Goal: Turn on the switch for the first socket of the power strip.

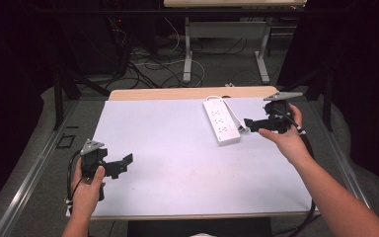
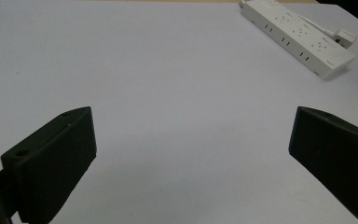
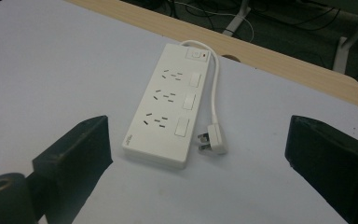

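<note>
Two black two-jaw grippers are held over the table, each with its jaws spread wide and nothing between them. The right gripper point(image 1: 249, 123), in the person's right hand point(image 1: 286, 133), hovers at the right side of the table with its jaws pointing toward the white rectangular plastic power strip point(image 1: 220, 120), just beside the strip's near end but not touching it. In the right gripper view the strip point(image 3: 165, 109) lies flat between the two jaws, showing three sockets in a row, each with its own switch, and a master switch at the far end. Its thin white cable point(image 3: 214, 88) loops along one side and ends in a white plug point(image 3: 212, 139) lying on the sheet beside the strip's near corner. The left gripper point(image 1: 123, 163), in the left hand point(image 1: 86, 190), sits near the front left corner, well apart from the strip. A pale lilac sheet point(image 1: 168, 163) covers the light wooden table point(image 1: 177, 93).
</note>
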Demonstrator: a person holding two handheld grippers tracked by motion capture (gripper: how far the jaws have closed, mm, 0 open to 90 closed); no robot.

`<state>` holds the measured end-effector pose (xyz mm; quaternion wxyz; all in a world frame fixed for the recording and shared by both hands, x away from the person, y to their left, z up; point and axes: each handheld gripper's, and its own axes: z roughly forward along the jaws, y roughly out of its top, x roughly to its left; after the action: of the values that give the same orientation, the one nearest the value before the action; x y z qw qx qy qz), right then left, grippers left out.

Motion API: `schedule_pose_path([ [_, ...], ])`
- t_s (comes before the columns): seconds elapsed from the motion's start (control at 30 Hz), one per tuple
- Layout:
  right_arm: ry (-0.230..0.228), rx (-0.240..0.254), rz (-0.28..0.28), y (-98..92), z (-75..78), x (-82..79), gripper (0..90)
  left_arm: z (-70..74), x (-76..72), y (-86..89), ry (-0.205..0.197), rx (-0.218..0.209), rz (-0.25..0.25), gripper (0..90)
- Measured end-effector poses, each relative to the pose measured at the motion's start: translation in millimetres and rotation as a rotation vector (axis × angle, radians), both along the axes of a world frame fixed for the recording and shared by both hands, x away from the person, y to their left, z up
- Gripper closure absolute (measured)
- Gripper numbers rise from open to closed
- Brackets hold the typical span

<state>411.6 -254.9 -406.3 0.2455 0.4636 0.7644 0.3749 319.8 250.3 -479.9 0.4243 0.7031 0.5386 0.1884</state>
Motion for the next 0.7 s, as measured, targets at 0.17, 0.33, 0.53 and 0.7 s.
schedule_pose_path([
  [0.17,0.005,-0.007,0.002,3.6,0.6,6.6,7.9,0.4,-0.1,0.5,-0.005,-0.003,0.000,0.8],
  [0.33,0.016,-0.006,0.001,7.8,0.9,16.9,8.6,0.4,-0.2,0.3,-0.003,-0.004,0.000,1.0],
  [0.53,0.020,-0.021,0.001,12.6,-0.1,25.5,9.8,0.3,-0.1,0.3,0.000,-0.002,0.000,1.1],
  [0.7,0.028,-0.019,0.002,17.1,-0.2,33.2,13.5,0.2,0.5,0.3,0.003,0.001,-0.003,1.1],
])
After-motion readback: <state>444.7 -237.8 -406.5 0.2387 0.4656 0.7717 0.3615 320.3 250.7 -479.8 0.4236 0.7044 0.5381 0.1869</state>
